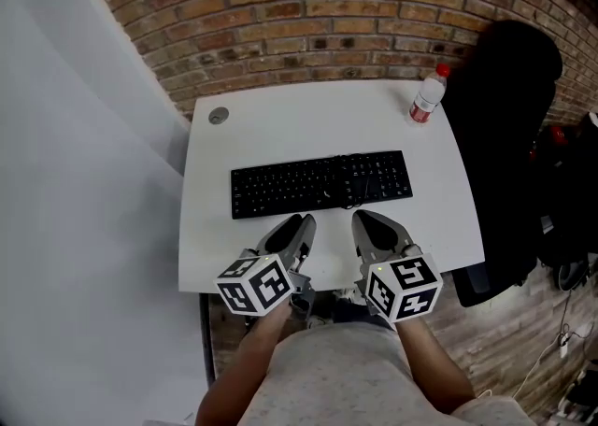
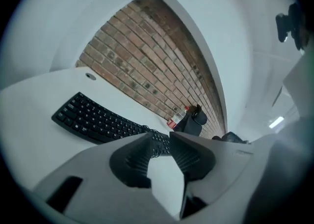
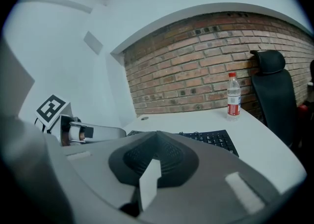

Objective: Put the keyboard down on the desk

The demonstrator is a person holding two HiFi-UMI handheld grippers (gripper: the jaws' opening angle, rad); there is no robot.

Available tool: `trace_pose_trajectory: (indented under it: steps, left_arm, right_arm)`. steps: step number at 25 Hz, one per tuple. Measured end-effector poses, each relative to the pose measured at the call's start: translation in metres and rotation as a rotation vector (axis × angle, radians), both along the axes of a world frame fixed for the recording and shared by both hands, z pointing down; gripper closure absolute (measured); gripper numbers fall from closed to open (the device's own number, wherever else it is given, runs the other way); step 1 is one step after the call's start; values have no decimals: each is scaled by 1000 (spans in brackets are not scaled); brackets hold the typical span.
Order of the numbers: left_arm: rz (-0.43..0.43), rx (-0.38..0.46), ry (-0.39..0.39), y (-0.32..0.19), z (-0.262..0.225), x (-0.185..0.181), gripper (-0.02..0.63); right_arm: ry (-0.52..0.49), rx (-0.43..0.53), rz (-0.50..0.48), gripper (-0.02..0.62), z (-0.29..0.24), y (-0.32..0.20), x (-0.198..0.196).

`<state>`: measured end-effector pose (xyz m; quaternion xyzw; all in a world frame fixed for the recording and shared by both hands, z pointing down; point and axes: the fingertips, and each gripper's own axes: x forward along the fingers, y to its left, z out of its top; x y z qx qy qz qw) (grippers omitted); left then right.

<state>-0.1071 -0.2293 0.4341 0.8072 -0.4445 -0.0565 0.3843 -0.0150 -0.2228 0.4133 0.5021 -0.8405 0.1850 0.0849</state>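
A black keyboard lies flat on the white desk, across its middle, with a small coil of cable on its right part. Both grippers hover over the desk's front edge, just short of the keyboard and not touching it. My left gripper points at the keyboard's left half; in the left gripper view its jaws stand a narrow gap apart with nothing between them, and the keyboard lies beyond. My right gripper is shut and empty, its tips meeting in front of the keyboard.
A plastic water bottle with a red cap stands at the desk's back right corner. A black office chair is right of the desk. A round cable grommet sits at the back left. A brick wall runs behind.
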Motion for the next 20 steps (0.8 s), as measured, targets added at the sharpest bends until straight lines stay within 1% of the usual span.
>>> trace_pose_trajectory:
  steps: [6,9,13,17,20]
  left_arm:
    - [40,143,-196,15,-22,3,551]
    - [47,197,-268,22,-29,5,580]
    - [47,241,-333,29,-33,6,614]
    - [43,278,-377,34,-36,5,614]
    - [43,295,-390,36,-37,5,614]
  right_arm:
    - [-2,33,15,586,-15,18,2]
    - [4,46,19,588,-18,29,4]
    - [15,63,27,588,-22,39,9]
    - [24,70,24,588,-23,45,9]
    - [30,74,20,588,-23,49,8]
